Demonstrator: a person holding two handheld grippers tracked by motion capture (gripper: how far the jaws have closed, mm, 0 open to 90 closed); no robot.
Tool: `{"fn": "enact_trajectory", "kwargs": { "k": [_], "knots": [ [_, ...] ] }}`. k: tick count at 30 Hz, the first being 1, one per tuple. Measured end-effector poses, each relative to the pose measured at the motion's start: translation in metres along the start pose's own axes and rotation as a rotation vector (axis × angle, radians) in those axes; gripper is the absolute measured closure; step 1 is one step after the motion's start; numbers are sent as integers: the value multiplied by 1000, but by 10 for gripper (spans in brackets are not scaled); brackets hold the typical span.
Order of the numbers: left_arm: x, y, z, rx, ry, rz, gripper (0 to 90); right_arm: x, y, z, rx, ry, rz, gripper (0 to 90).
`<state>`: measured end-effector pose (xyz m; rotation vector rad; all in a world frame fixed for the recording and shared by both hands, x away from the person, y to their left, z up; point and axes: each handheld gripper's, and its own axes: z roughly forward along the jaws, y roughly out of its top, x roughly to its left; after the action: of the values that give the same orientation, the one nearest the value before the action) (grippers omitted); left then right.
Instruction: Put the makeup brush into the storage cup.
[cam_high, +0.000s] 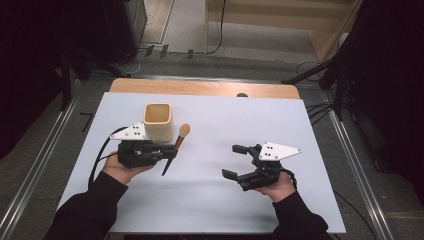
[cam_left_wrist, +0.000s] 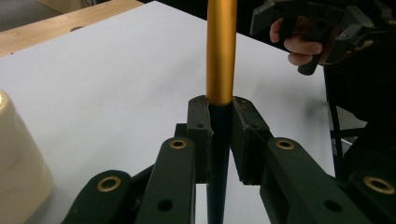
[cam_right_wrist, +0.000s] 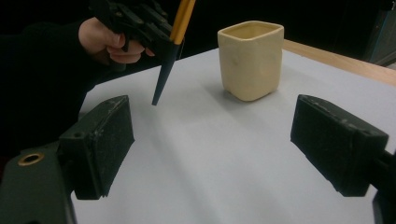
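Observation:
My left gripper (cam_high: 167, 152) is shut on a brush (cam_high: 176, 145) with a gold-orange handle, a dark pointed end and a tan rounded head (cam_high: 184, 130). In the left gripper view the brush handle (cam_left_wrist: 220, 51) rises straight up from between the closed jaws. In the right gripper view the brush (cam_right_wrist: 170, 46) hangs tilted, its dark tip just above the sheet. A cream square cup (cam_high: 158, 121) stands upright just left of the brush; the cup (cam_right_wrist: 252, 58) looks empty. My right gripper (cam_high: 234, 161) stands open at the table's right, its pads (cam_right_wrist: 105, 140) wide apart with nothing between them.
A white sheet (cam_high: 210, 200) covers the table, with a wooden edge (cam_high: 200, 88) at the far side. Metal rails (cam_high: 357, 175) run along both sides. Cables and dark stands lie on the floor beyond the table.

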<state>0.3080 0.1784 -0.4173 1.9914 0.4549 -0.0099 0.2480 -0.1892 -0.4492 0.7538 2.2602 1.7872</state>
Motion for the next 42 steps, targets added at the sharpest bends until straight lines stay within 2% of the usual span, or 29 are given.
{"fn": "enact_trajectory", "kwargs": {
  "k": [4, 5, 8, 11, 15, 18, 20, 22, 26, 27, 28, 29, 32, 33, 34, 35, 36, 39, 40, 41, 42],
  "knots": [
    [-5, 0, 2, -16, -23, 7, 793, 0, 3, 6, -2, 16, 2, 139],
    [-7, 1, 3, -40, -48, 1, 793, 0, 5, 10, 2, 25, 1, 139],
    [-12, 2, 4, -59, -65, 5, 793, 1, 8, 14, 3, 40, -4, 140],
    [-17, 0, 9, -52, -79, 32, 793, 1, 12, 20, -10, 59, 5, 142],
    [-18, -3, 14, -40, -102, 37, 793, 3, 14, 25, -11, 69, -8, 142],
    [-21, -2, 17, -71, -153, -18, 793, 5, 17, 32, -19, 92, -4, 145],
    [-25, -1, 19, -73, -156, -3, 794, 6, 19, 35, -27, 108, 4, 149],
    [-29, -2, 23, -53, -145, 19, 793, 7, 21, 39, -39, 120, 11, 164],
    [-32, -2, 28, -39, -137, 36, 793, 8, 24, 43, -55, 143, 25, 225],
    [-33, -2, 30, -38, -137, 37, 793, 8, 25, 44, -63, 164, 21, 302],
    [-33, -2, 30, -38, -137, 37, 794, 8, 25, 44, -63, 164, 21, 302],
    [-33, -2, 32, -30, -135, 39, 794, 9, 25, 45, -65, 175, 40, 366],
    [-34, -3, 33, -34, -140, 34, 794, 9, 26, 45, -67, 188, 52, 407],
    [-34, -2, 33, -31, -140, 37, 793, 9, 26, 46, -63, 197, 68, 468],
    [-36, -2, 34, -32, -132, 47, 793, 9, 26, 46, -63, 197, 68, 468],
    [-38, -2, 36, -30, -131, 52, 793, 8, 26, 47, -56, 200, 85, 507],
    [-38, -2, 36, -30, -131, 52, 793, 8, 26, 47, -56, 200, 85, 507],
    [-40, -1, 38, -26, -130, 52, 793, 9, 25, 50, -42, 209, 94, 602],
    [-40, -1, 39, -25, -134, 50, 793, 9, 25, 50, -42, 209, 94, 602],
    [-40, -1, 40, -25, -133, 53, 793, 9, 25, 52, -33, 210, 97, 650],
    [-41, -1, 40, -24, -135, 52, 793, 9, 25, 52, -33, 210, 97, 650]
  ]
}}
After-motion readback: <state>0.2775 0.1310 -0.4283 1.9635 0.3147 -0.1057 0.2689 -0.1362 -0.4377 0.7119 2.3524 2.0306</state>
